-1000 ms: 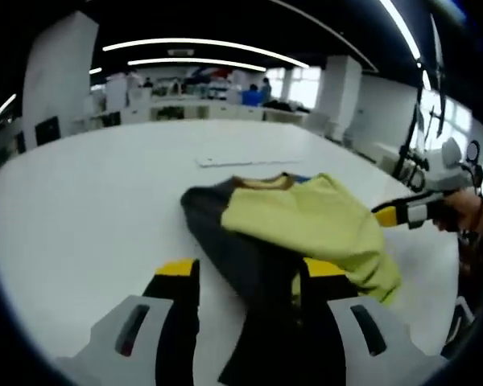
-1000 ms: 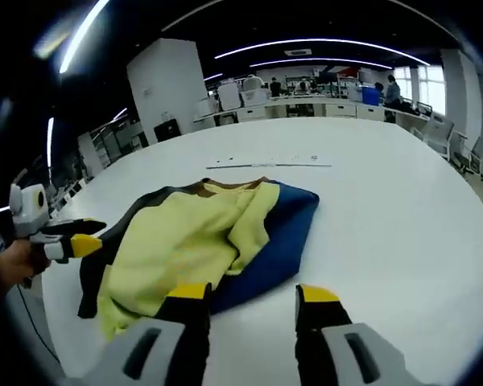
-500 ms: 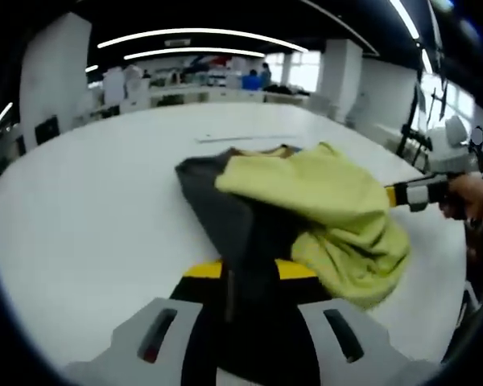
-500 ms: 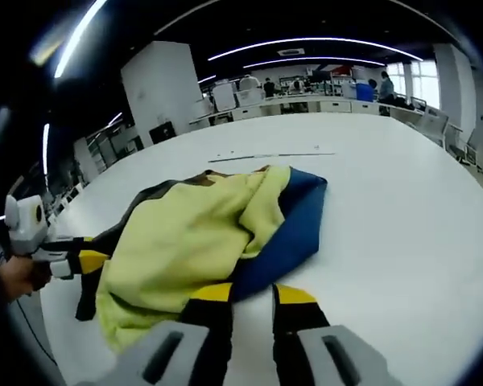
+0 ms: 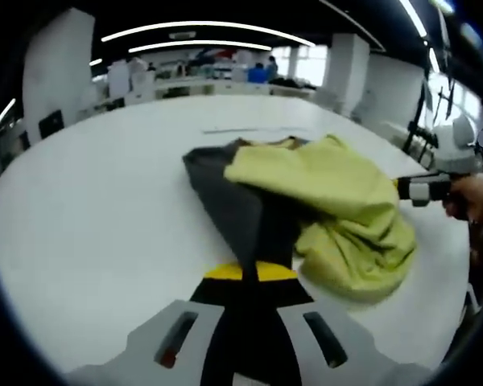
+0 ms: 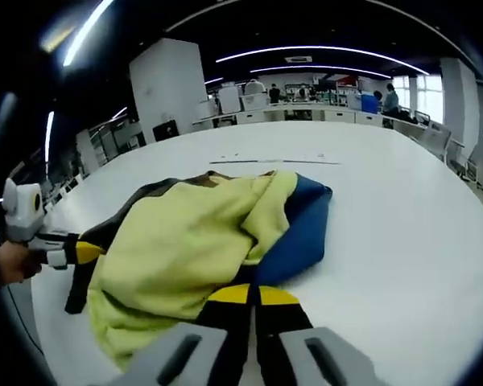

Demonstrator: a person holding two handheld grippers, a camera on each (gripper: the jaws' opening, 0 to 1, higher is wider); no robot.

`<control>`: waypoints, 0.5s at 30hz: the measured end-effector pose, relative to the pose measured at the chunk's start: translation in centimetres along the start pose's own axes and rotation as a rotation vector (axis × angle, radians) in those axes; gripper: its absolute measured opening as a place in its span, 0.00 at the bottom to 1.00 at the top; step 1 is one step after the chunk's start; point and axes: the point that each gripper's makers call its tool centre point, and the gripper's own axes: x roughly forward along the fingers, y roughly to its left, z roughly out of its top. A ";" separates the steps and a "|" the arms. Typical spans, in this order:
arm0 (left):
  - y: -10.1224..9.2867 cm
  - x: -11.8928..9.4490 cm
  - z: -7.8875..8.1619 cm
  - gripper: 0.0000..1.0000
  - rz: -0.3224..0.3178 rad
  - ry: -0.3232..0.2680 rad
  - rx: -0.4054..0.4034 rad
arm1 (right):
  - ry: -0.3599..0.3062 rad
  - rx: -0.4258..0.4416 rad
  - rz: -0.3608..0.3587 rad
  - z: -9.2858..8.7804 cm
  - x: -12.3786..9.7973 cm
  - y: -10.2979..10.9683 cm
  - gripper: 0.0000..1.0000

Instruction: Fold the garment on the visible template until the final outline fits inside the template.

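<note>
1. Table point(image 5: 80, 209): wide, white; the garment lies mid-table, near both grippers.
2. Garment point(image 6: 185, 241): bunched, yellow layer over grey and blue panels.
3. Left gripper point(image 5: 252, 272): jaws pinched on the grey edge; a second ago they stood apart.
4. Right gripper point(image 6: 252, 294): jaws now closed on the blue edge.

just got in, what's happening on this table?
A person is folding a garment on a white table, holding one tool in each hand. The left tool is clamped on the dark grey edge of the garment, and the right tool is closed on its blue edge. The yellow-green part lies bunched on top between them. The garment is still a loose heap, not a neat fold. A thin template line is visible on the table beyond it.
</note>
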 end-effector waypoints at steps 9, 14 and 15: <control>2.7 -1.1 1.5 0.00 0.078 -0.044 -0.016 | -0.050 0.003 -0.025 2.2 -1.6 -1.7 0.00; 4.2 -1.4 2.1 0.00 0.107 -0.052 -0.015 | -0.049 -0.014 -0.034 2.8 -2.4 -2.9 0.00; 4.6 -1.4 2.2 0.00 0.115 -0.053 -0.013 | -0.049 -0.013 -0.036 2.9 -2.6 -3.2 0.00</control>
